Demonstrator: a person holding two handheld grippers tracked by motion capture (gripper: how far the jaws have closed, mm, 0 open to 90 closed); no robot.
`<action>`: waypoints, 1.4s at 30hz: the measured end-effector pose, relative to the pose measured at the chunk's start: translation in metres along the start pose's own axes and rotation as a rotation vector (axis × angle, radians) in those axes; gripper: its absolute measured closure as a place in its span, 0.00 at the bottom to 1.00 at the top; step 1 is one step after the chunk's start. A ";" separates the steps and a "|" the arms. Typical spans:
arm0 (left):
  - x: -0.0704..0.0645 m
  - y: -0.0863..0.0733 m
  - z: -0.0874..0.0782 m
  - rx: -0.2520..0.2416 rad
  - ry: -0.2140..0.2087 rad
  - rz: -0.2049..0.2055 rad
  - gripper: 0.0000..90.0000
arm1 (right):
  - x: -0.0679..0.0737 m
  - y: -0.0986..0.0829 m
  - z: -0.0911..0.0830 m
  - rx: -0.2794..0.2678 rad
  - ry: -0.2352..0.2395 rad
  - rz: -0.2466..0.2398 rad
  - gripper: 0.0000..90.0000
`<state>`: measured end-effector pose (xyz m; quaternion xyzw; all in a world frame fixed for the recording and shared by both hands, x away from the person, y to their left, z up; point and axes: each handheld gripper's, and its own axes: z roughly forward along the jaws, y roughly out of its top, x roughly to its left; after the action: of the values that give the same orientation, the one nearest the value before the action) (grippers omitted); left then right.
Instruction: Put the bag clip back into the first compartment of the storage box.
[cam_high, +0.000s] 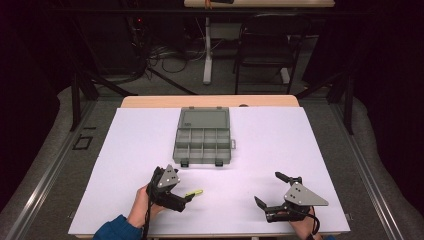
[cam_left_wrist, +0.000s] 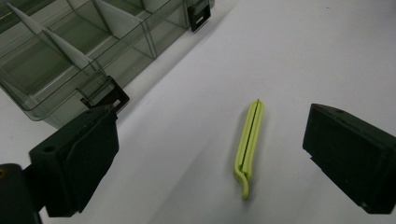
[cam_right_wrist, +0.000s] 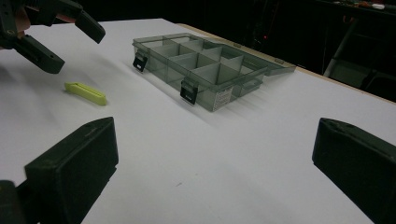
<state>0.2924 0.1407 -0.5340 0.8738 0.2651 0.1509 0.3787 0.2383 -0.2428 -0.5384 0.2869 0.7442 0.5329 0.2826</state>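
A small yellow-green clip lies flat on the white table top, just ahead of my left gripper. In the left gripper view the clip rests between and slightly beyond the open jaws of that gripper, nearer the right one, untouched. A grey see-through compartment box stands open at the table's middle, lid folded back, and its compartments look empty. My right gripper hovers open at the front right, holding nothing. From there I see the clip, the box and the left gripper.
The box's front latches sit close to my left gripper's left jaw. A wooden table edge runs behind the box. Beyond it stand a dark chair, cables and a table leg on the floor.
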 end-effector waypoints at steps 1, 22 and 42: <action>0.000 0.000 0.001 0.005 0.001 0.000 0.07 | 0.000 0.000 0.000 0.001 0.000 -0.001 0.00; -0.010 -0.003 0.016 0.088 -0.085 0.029 0.55 | 0.000 0.000 0.000 0.005 0.001 0.001 0.00; -0.009 -0.008 0.023 0.114 -0.143 0.019 0.81 | 0.000 0.000 0.000 0.006 0.003 0.000 0.00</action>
<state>0.2932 0.1269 -0.5554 0.9051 0.2370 0.0764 0.3447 0.2382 -0.2433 -0.5381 0.2870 0.7463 0.5309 0.2807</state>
